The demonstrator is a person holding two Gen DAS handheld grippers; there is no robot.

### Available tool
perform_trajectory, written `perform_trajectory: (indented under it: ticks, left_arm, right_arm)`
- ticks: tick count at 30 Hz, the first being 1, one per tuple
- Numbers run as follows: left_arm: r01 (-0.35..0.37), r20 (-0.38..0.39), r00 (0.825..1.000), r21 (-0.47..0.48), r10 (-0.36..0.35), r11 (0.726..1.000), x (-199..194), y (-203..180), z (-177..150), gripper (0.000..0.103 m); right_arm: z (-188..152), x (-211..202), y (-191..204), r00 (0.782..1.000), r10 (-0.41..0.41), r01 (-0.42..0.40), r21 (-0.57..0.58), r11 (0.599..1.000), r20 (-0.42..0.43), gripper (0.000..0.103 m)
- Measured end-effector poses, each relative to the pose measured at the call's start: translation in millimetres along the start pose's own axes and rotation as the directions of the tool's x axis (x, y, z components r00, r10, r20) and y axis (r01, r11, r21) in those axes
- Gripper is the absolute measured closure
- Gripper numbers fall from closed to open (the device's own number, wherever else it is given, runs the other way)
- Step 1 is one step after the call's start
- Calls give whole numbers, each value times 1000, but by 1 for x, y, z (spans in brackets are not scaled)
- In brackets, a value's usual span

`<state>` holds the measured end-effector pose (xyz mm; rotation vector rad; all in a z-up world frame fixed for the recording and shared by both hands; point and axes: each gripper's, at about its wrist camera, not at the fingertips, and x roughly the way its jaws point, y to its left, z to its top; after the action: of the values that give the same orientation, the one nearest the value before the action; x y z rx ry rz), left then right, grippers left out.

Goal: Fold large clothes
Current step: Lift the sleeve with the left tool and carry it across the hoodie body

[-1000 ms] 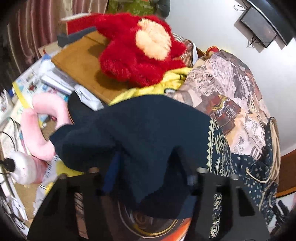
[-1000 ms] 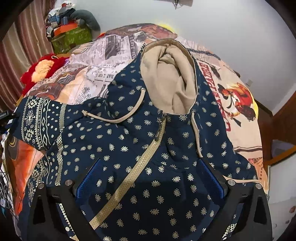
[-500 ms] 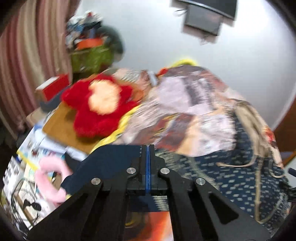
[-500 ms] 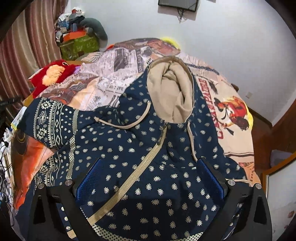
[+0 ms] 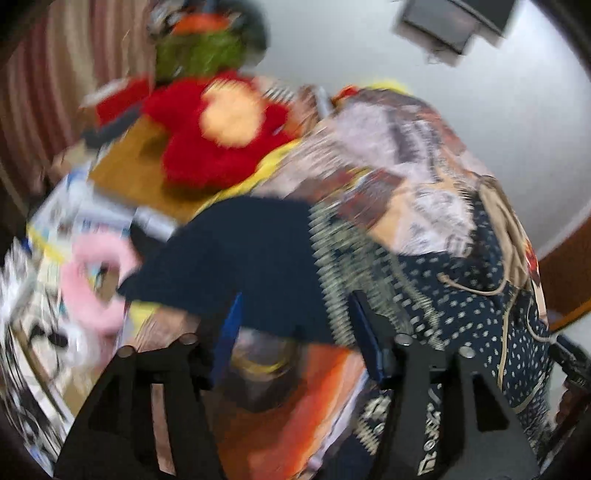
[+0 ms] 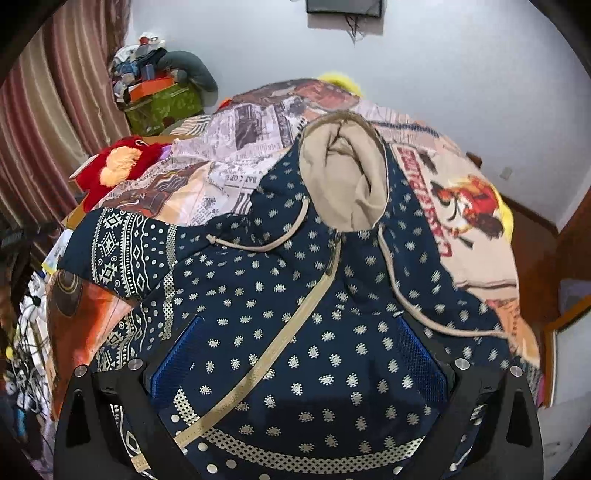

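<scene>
A navy hoodie [image 6: 295, 314] with cream dots, a beige zip and a beige-lined hood [image 6: 347, 177] lies face up on a printed bed cover [image 6: 240, 147]. My right gripper [image 6: 295, 354] stands open, wide over the hoodie's chest, and the fabric is not pinched. In the blurred left wrist view the hoodie's sleeve [image 5: 240, 251] lies out to the left with its plain dark inside showing. My left gripper [image 5: 295, 317] hovers at the sleeve's near edge. Its jaws are opening and the pads [image 5: 229, 325] do not press on the cloth.
A red plush toy [image 5: 214, 133] sits on a wooden board [image 5: 136, 162] left of the bed. A pink neck pillow [image 5: 92, 280], papers and cables crowd the left side. A green box [image 6: 162, 107] with clutter stands by the striped curtain. A screen [image 6: 343, 7] hangs on the wall.
The left gripper, open around the sleeve a second ago, shut fully and has opened again while lifting away. The right gripper has drawn back a little, still open.
</scene>
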<state>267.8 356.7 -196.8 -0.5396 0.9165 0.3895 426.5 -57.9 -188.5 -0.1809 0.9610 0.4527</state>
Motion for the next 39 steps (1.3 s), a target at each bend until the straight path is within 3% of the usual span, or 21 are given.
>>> perform_trajectory:
  ticks: [2, 4, 7, 9, 14, 17, 20, 22, 24, 25, 29, 32, 35, 39]
  left_arm:
    - [12, -33, 999, -98, -15, 995, 7, 26, -3, 42]
    - [62, -82, 993, -224, -82, 973, 20, 55, -6, 42]
    - [185, -106, 966, -363, -237, 913, 39, 78, -10, 42]
    - [224, -88, 955, -410, -283, 884, 48, 84, -10, 42]
    - [228, -35, 963, -433, -269, 872, 66, 88, 8, 42]
    - [119, -40, 988, -433, -151, 894, 74, 92, 18, 48]
    - [63, -24, 997, -375, -78, 925, 73, 78, 26, 70]
    - [-13, 4, 1000, -276, 15, 961, 62, 58, 33, 98]
    - [-80, 51, 995, -164, 90, 983, 48, 32, 40, 99]
    - [-80, 76, 993, -140, 91, 987, 39, 22, 42, 99]
    - [25, 171, 985, -57, -15, 998, -2, -24, 53, 99]
    - [105, 226, 967, 78, -120, 991, -36, -80, 56, 99]
    - [164, 230, 951, 187, -205, 969, -55, -126, 52, 99]
    - [262, 153, 935, 312, -321, 913, -55, -202, 37, 99]
  right_arm:
    - [1, 9, -1, 999, 14, -13, 34, 999, -31, 2]
    - [1, 16, -1, 998, 32, -28, 59, 998, -52, 2]
    - [0, 25, 3, 996, 42, -36, 76, 996, -76, 2]
    - [0, 32, 8, 995, 35, -29, 65, 997, -90, 2]
    - [-2, 40, 17, 994, 16, -14, 18, 1000, -112, 2]
    - [-3, 41, 21, 993, 10, -10, -7, 1000, -116, 2]
    - [-4, 39, 22, 994, 3, -5, -19, 1000, -111, 2]
    - [-5, 36, 21, 994, 5, -8, -22, 1000, -106, 2]
    - [-6, 33, 19, 995, -2, 0, -26, 1000, -97, 2]
    - [-6, 30, 18, 996, -8, 6, -28, 1000, -93, 2]
    - [-9, 16, 11, 998, -13, 12, -12, 1000, -63, 2]
    - [-11, 7, 3, 999, -5, 6, 17, 1000, -44, 2]
    - [-13, -6, -8, 1000, 8, -7, 49, 999, -21, 2]
    - [-18, -23, -23, 1000, -1, 0, 69, 998, 17, 2]
